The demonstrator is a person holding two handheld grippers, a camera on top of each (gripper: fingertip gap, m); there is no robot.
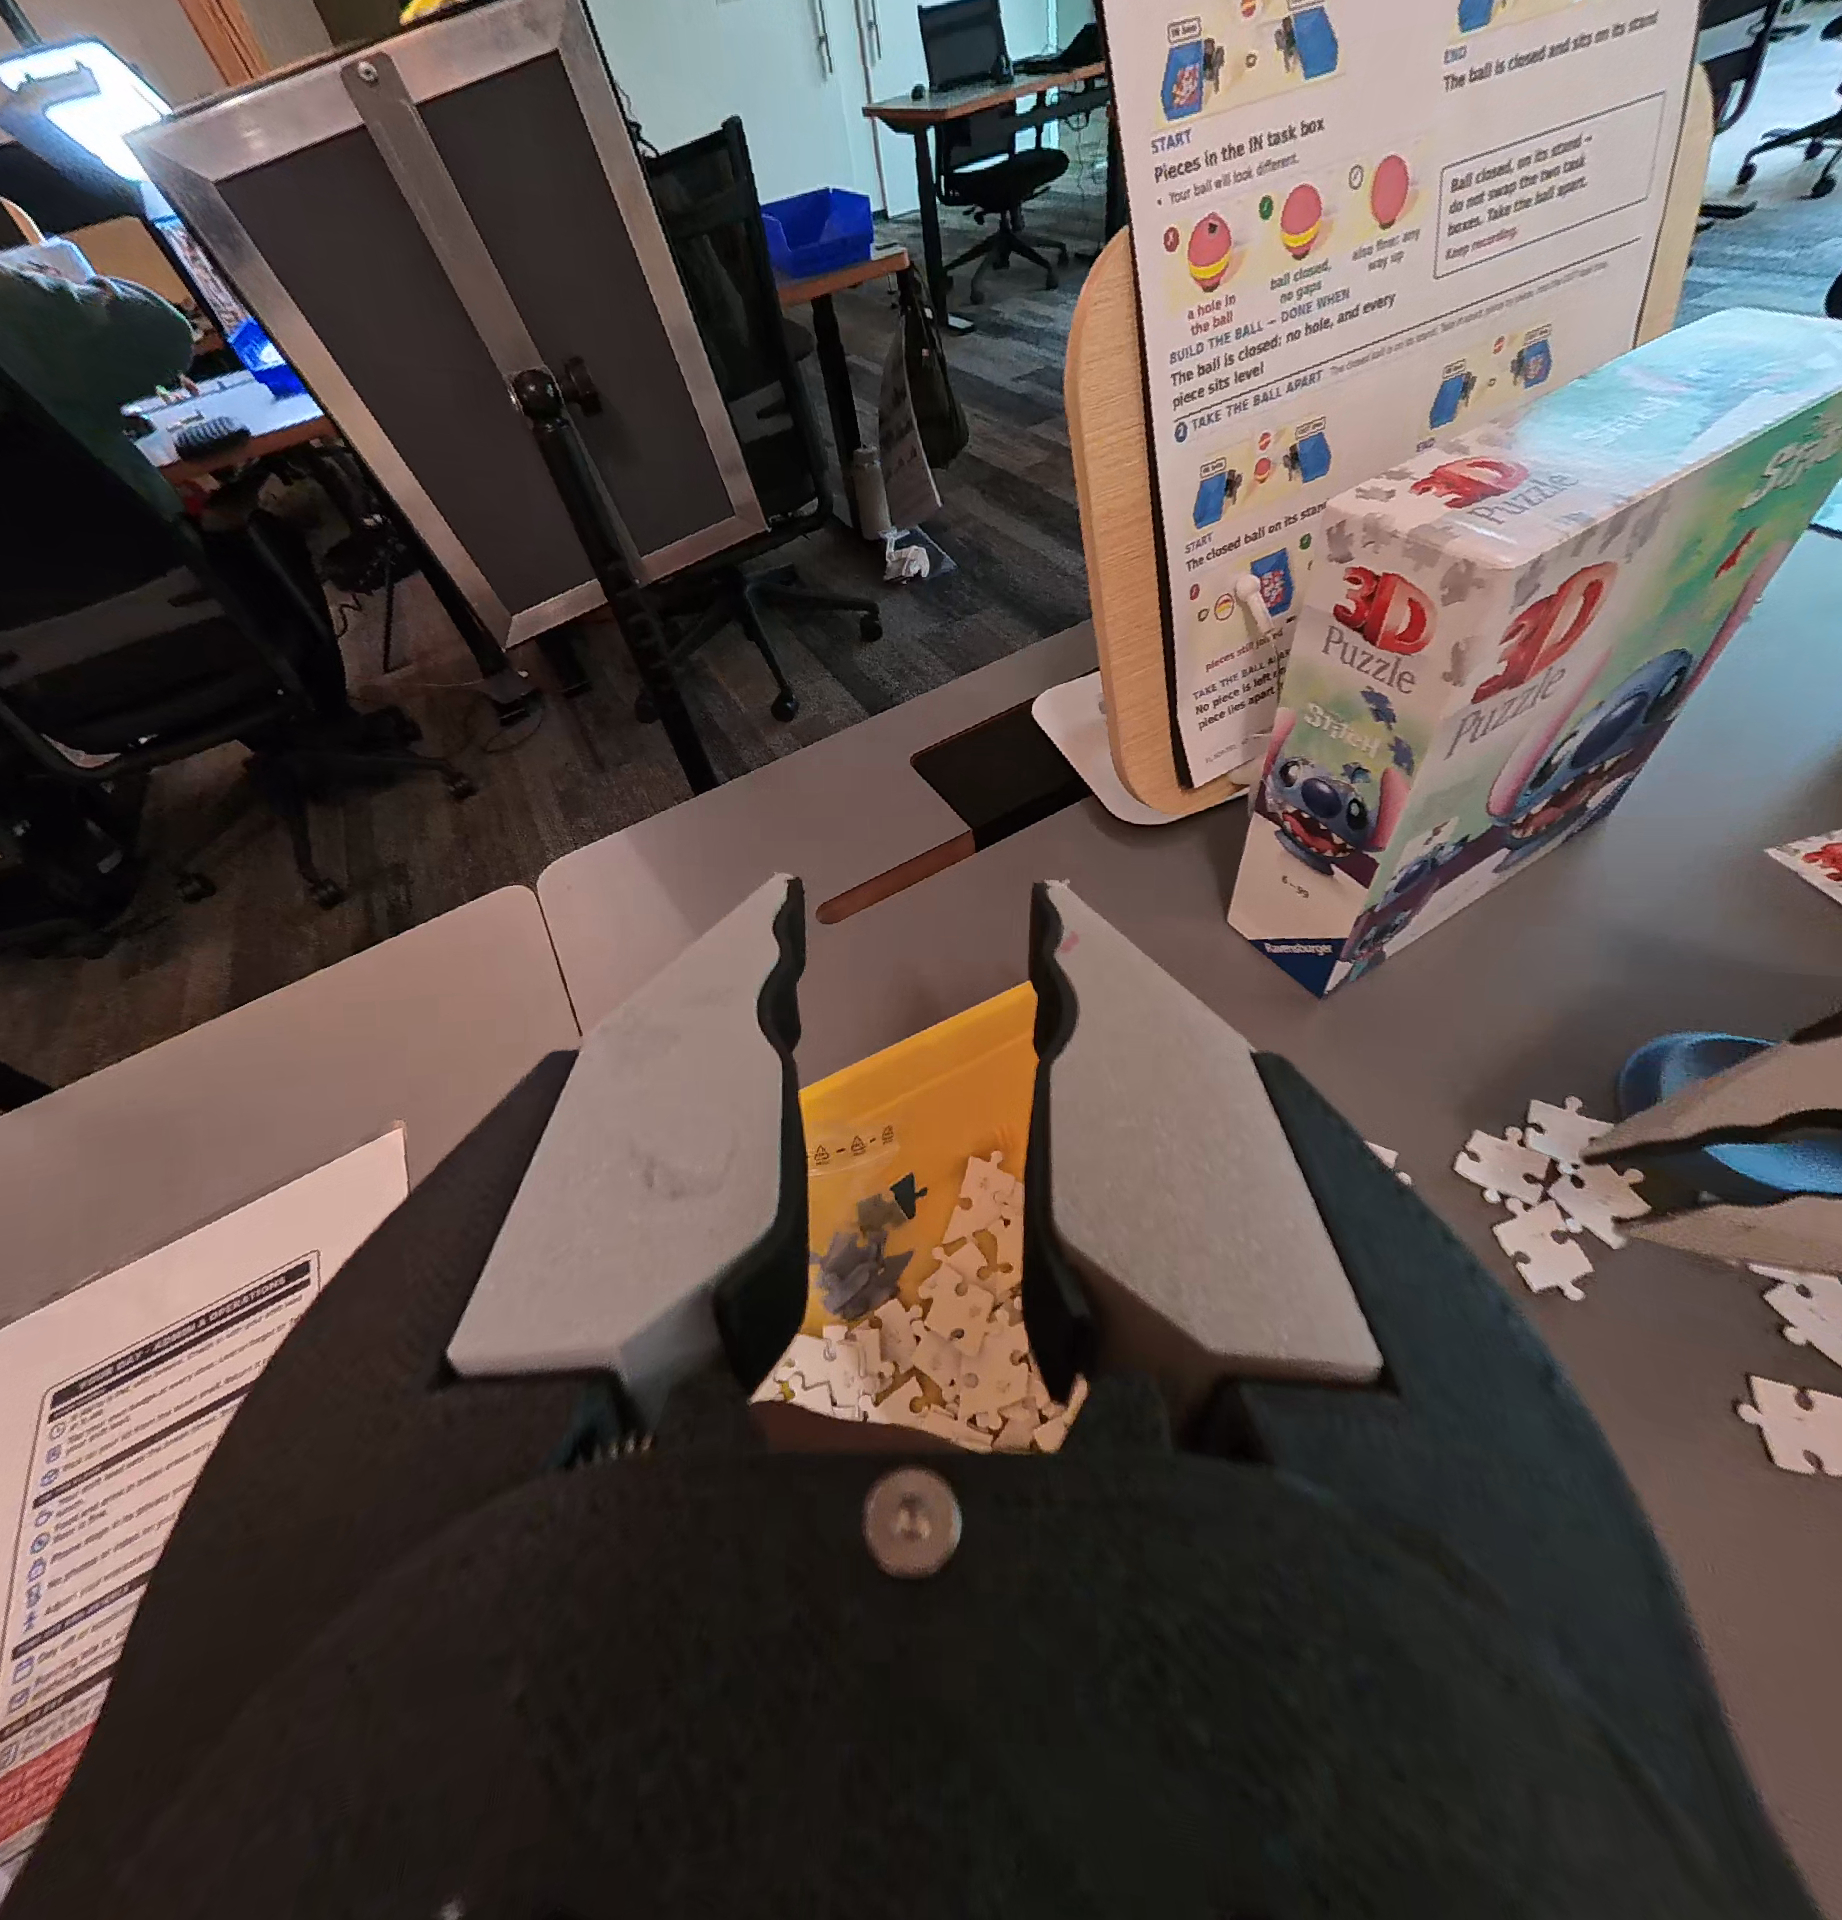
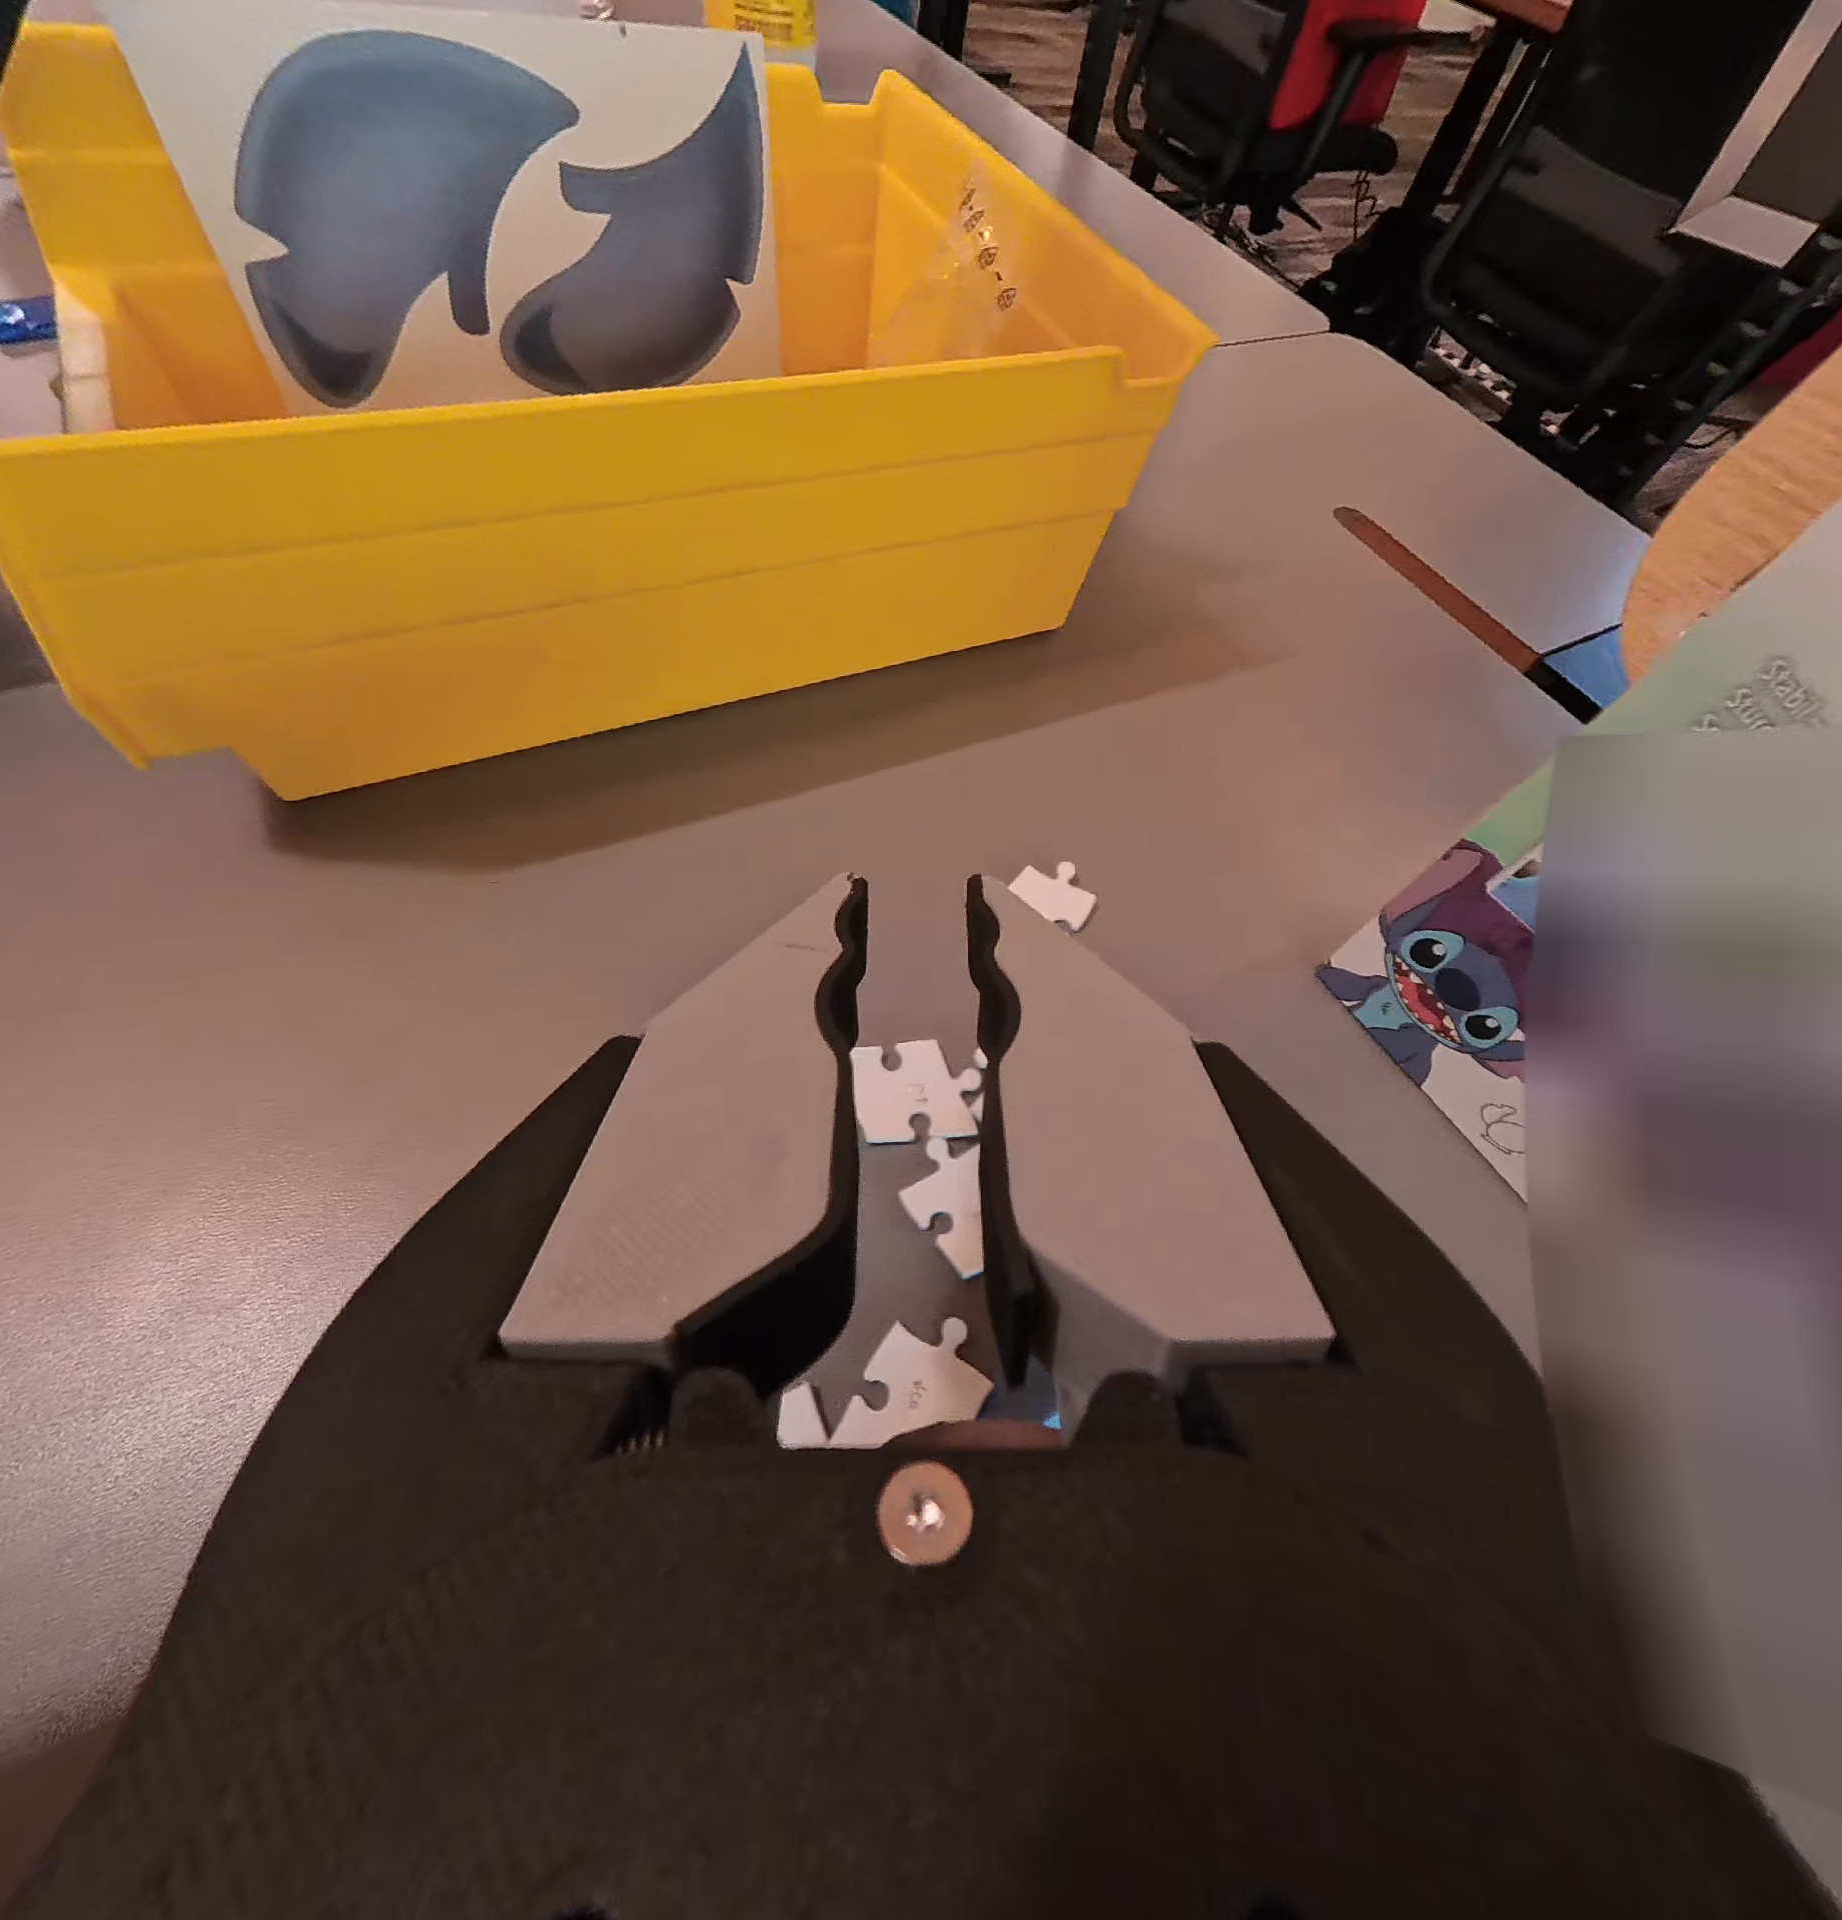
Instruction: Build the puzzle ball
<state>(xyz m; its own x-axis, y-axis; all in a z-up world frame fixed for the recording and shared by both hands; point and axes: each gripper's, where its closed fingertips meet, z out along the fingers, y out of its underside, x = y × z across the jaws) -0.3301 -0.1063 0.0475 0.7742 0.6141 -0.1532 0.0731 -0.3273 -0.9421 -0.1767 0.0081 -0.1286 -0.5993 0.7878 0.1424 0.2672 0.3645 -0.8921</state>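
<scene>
Glossy yellow plastic bin [image 2: 584, 582], matt grey tabletop [image 2: 273, 1039]

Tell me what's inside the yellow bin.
The bin holds loose white pieces, small grey-blue parts, a clear bag and a printed ear sheet. The left tool hides the rest.

One yellow bin [image 2: 584, 582], one puzzle box [image 1: 1540, 665], two grippers, perhaps seven loose white pieces [image 1: 1540, 1195] on the table.

Grey table [image 2: 273, 1039] under yellow bin [image 2: 584, 582], puzzle box [image 1: 1519, 707], loose pieces [image 1: 1551, 1195].
</scene>
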